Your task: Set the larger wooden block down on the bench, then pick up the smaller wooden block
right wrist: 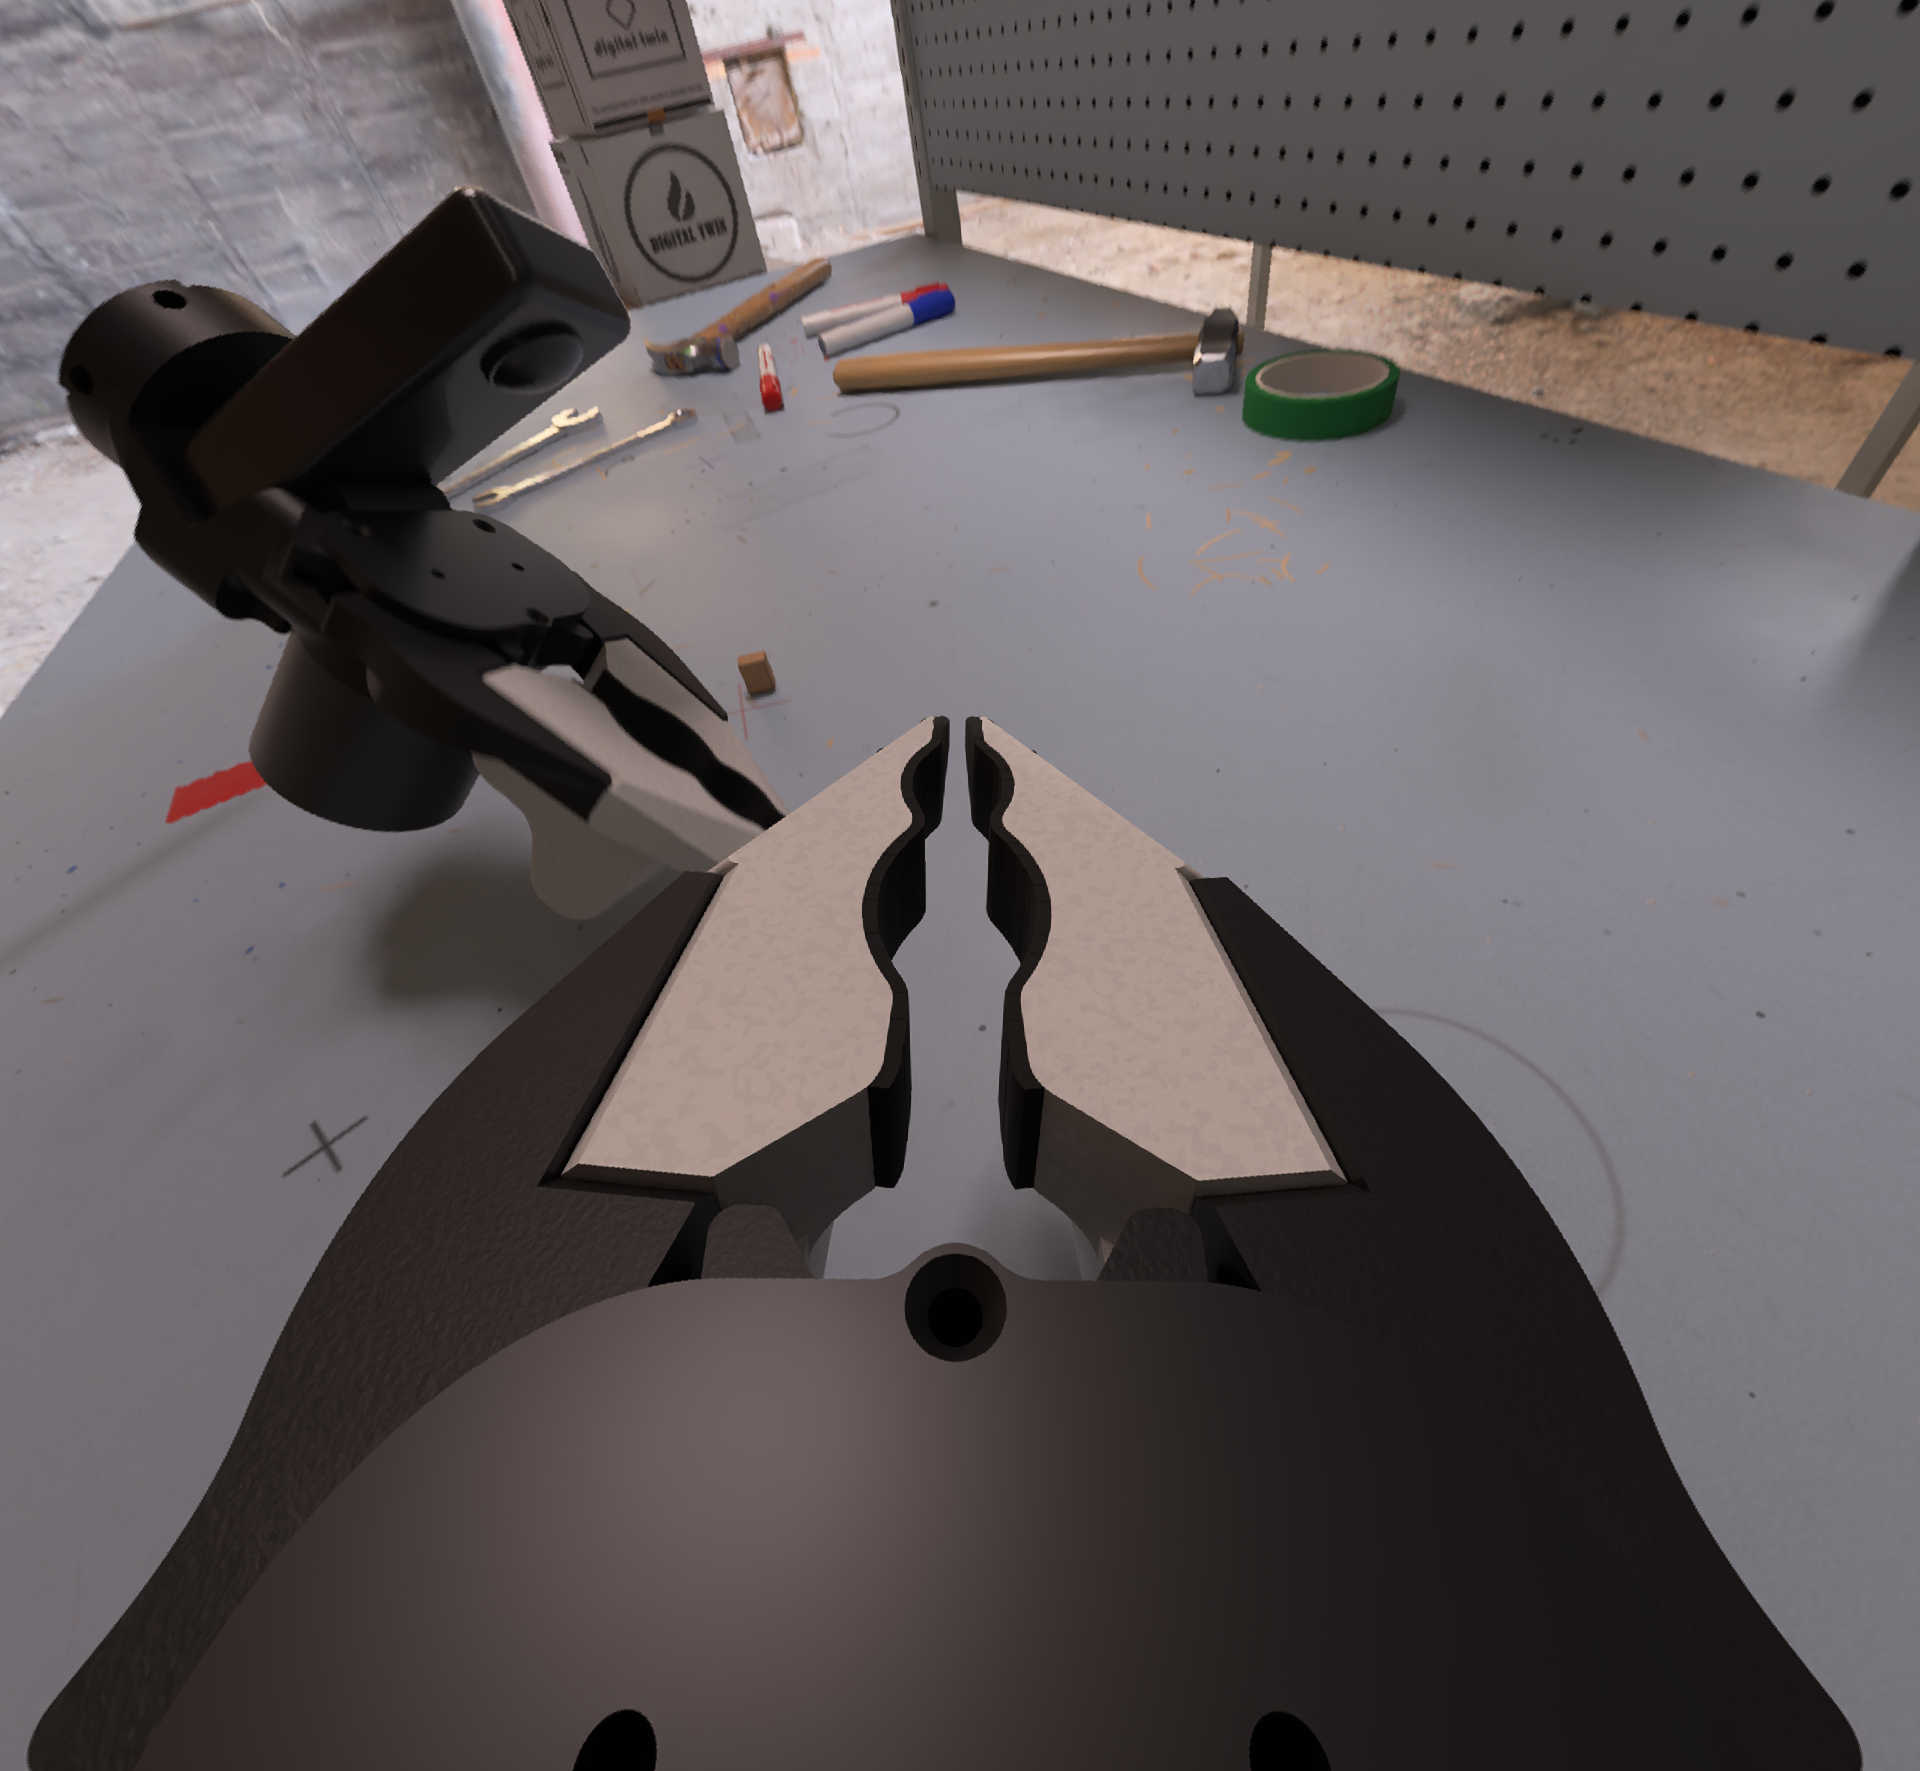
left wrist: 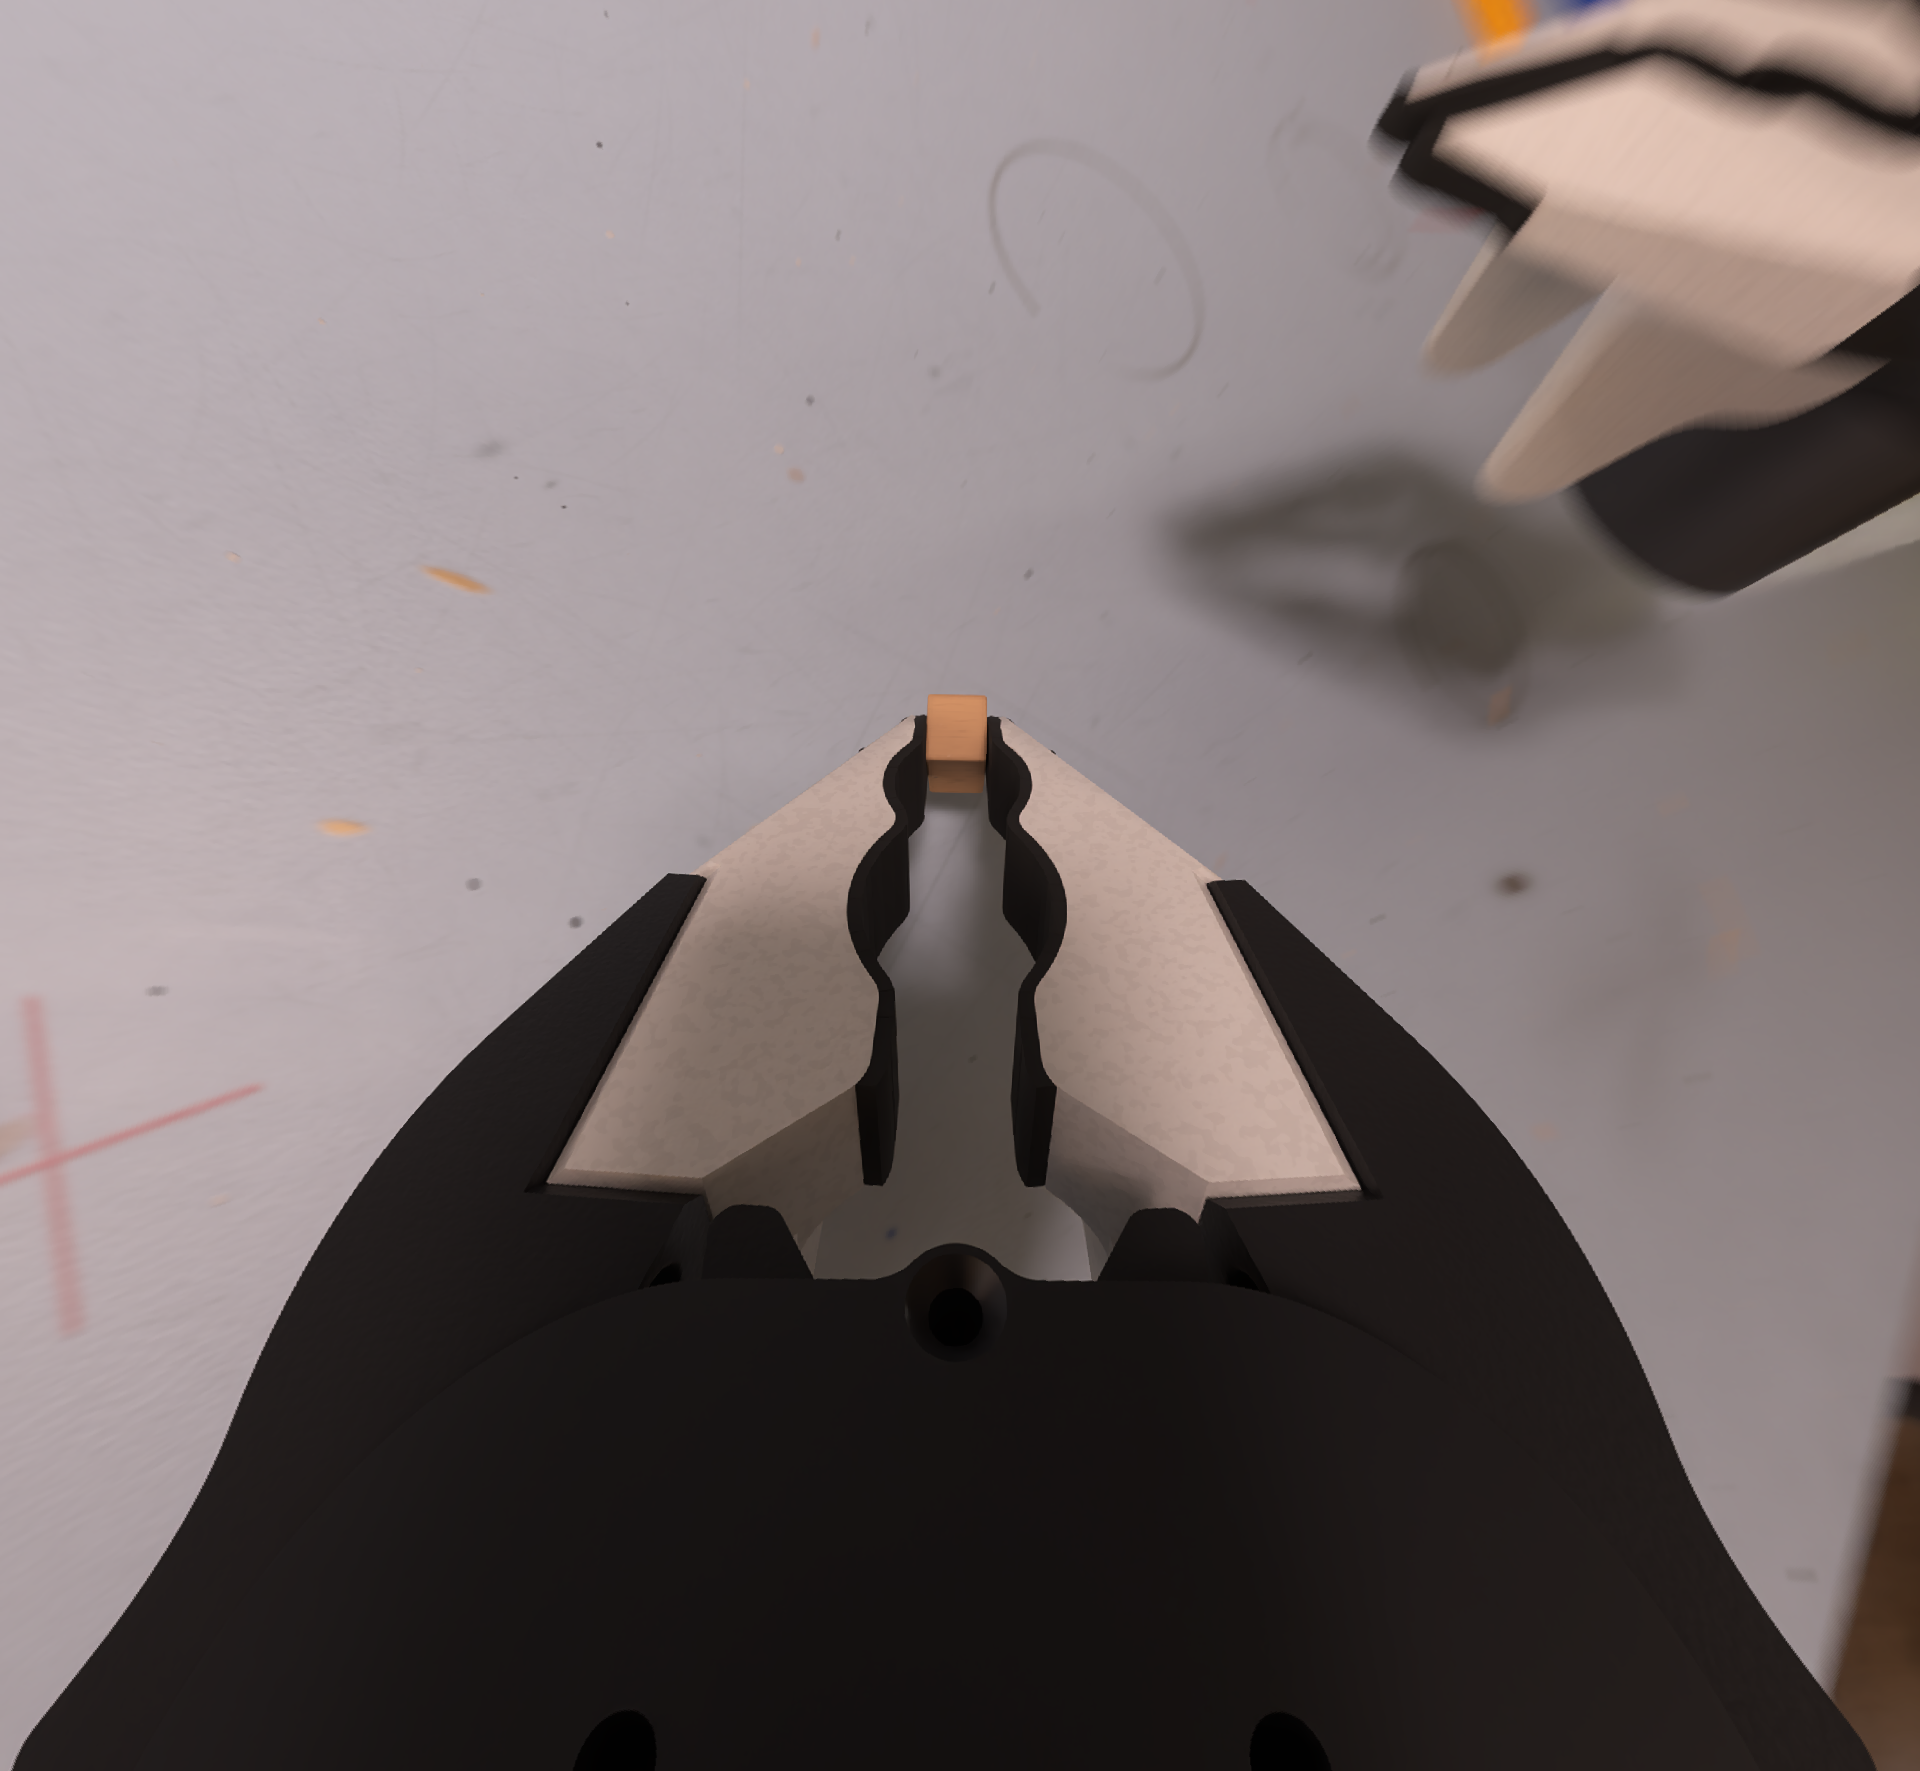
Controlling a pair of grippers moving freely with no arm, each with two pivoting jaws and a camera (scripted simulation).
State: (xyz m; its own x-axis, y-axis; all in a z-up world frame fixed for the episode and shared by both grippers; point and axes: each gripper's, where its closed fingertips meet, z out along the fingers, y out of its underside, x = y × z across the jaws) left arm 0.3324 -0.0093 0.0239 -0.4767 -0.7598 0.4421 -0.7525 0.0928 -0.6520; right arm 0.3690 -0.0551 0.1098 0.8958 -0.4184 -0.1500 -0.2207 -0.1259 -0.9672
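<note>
My left gripper (left wrist: 956, 753) is shut on a small light-orange wooden block (left wrist: 956, 747), pinched at the very fingertips, and points down at the grey bench (left wrist: 520, 371). A second wooden block (right wrist: 756, 674) stands alone on the bench, just beyond my right gripper (right wrist: 956, 729), which is shut and empty. I cannot tell which block is the larger. The left gripper also shows in the right wrist view (right wrist: 753, 812), tilted down, with its tips and block hidden behind my right finger. The right gripper shows blurred in the left wrist view (left wrist: 1475, 412).
At the far end of the bench lie two hammers (right wrist: 1029, 362), a green tape roll (right wrist: 1320, 391), markers (right wrist: 883, 313), wrenches (right wrist: 582, 459) and two cardboard boxes (right wrist: 665, 204). A pegboard (right wrist: 1455, 59) stands along the right side. A red tape strip (right wrist: 213, 791) marks the left.
</note>
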